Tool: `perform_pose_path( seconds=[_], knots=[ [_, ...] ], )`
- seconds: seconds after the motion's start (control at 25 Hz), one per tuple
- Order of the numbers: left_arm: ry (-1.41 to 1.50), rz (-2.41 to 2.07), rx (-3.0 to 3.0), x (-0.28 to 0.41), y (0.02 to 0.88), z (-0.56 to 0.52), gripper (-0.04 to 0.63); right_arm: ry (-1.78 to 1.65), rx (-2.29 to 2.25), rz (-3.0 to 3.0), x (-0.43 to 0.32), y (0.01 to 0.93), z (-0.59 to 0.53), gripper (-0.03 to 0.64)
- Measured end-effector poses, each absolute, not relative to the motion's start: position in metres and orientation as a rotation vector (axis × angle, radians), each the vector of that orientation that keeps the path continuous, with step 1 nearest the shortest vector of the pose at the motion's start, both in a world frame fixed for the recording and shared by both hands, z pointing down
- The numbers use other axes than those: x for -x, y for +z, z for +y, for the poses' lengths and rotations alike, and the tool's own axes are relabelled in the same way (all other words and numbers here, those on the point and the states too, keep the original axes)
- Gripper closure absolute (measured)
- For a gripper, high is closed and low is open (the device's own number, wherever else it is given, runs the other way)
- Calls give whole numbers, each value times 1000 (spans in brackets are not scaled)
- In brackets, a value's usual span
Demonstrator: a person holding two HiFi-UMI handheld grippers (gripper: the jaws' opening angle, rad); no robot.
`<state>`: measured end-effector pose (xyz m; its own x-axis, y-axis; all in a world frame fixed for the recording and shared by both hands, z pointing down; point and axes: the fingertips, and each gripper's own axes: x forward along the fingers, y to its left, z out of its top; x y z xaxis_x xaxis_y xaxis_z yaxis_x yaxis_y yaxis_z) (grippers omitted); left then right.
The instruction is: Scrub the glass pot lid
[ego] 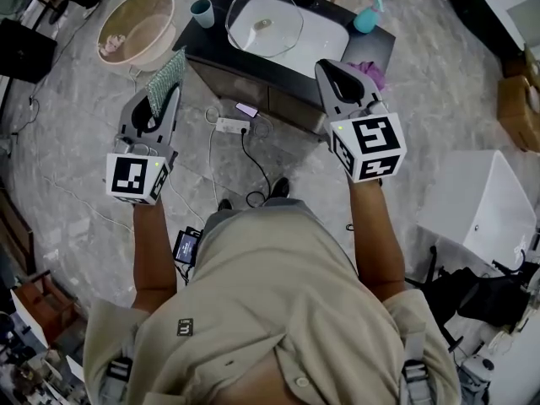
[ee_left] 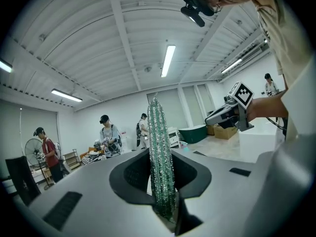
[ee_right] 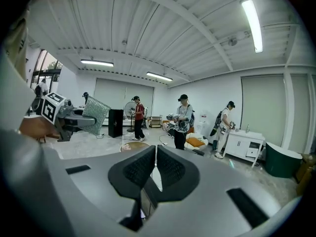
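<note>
Left claw [ego: 160, 99] clamps the scrubber [ego: 167, 72]; right claw [ego: 335, 72] is closed, empty. Bring both far to the lid [ego: 264, 24] on the desk [ego: 211, 53]; pin its rim, then rub flat.

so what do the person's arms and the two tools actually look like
The left tool and right tool are matching grey moulded plastic bodies, each narrowing to two jaws lined with black textured pads. Each carries a white cube printed with black square markers. The person wears a short-sleeved beige shirt, so the forearms are bare.
</note>
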<state>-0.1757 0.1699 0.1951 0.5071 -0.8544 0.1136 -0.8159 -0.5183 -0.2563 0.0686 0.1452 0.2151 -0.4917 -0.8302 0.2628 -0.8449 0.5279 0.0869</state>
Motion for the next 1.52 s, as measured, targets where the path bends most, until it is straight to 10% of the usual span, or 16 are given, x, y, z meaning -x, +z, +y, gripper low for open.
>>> perform_pose_path(
  seconds=[1.52],
  knots=[
    [-338,1236,2689,114,204,66,508,216,-1585,-2370,-135,245,90,589]
  ],
)
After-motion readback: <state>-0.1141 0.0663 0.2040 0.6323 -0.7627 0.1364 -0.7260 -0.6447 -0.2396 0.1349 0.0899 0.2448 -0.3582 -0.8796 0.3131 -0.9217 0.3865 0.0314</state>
